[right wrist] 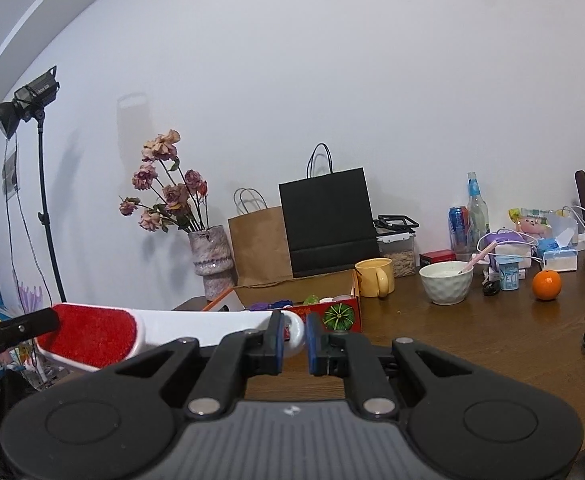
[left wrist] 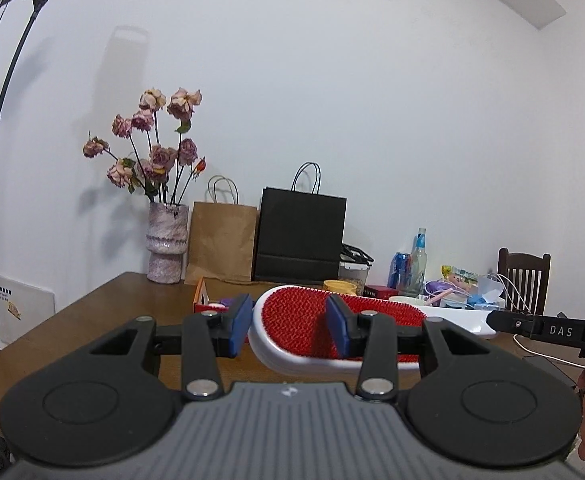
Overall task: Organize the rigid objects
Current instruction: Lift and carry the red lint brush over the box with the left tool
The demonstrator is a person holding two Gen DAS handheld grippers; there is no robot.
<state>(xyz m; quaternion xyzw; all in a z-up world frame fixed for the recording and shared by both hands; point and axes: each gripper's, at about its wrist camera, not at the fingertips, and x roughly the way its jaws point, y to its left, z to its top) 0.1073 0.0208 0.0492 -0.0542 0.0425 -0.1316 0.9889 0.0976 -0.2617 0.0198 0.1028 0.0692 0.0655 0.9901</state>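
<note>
A white lint brush (left wrist: 292,322) with a red bristle pad hangs in the air above the table. In the left wrist view my left gripper (left wrist: 290,326) is open, its blue pads on either side of the red head without clearly touching it. In the right wrist view my right gripper (right wrist: 294,338) is shut on the brush's white handle end (right wrist: 296,334); the red head (right wrist: 92,334) points left. An open cardboard box (right wrist: 312,292) with small toys and a watermelon picture stands just beyond.
On the wooden table (right wrist: 472,332) stand a vase of dried roses (right wrist: 210,256), a brown paper bag (right wrist: 258,242), a black bag (right wrist: 328,220), a yellow mug (right wrist: 374,278), a white bowl (right wrist: 446,282), an orange (right wrist: 546,285), bottles, a can and clutter at right. A light stand (right wrist: 44,200) is at left.
</note>
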